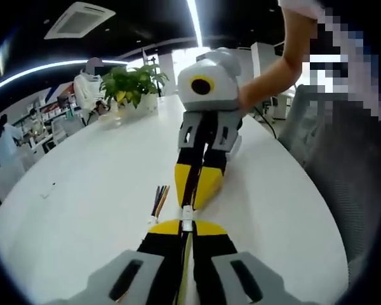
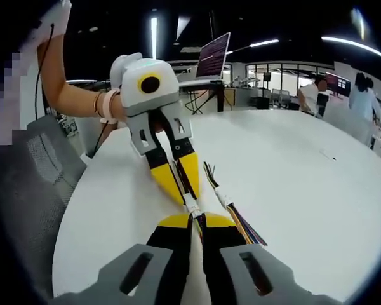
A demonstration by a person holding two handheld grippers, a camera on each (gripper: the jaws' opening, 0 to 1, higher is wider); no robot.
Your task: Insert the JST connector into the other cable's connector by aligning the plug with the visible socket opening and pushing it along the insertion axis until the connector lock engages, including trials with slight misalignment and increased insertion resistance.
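Both grippers meet tip to tip low over the white table [image 1: 82, 210]. In the left gripper view, my left gripper [image 1: 187, 227] is shut on a thin cable, and a small white JST connector [image 1: 187, 213] sits just beyond its yellow tips. My right gripper [image 1: 194, 190] comes down from the far side, also shut, its tips at the same connector. In the right gripper view, my right gripper [image 2: 197, 221] grips thin wires, with the white connector [image 2: 192, 206] between it and the left gripper [image 2: 180, 185]. Whether plug and socket are fully seated cannot be told.
A second cable [image 2: 224, 199], with a white connector and multi-coloured wires, lies loose on the table beside the grippers, and appears again as loose cable [image 1: 159, 200]. A potted plant [image 1: 132, 86] stands at the table's far end. A grey chair [image 2: 32, 171] stands at the edge. People are in the background.
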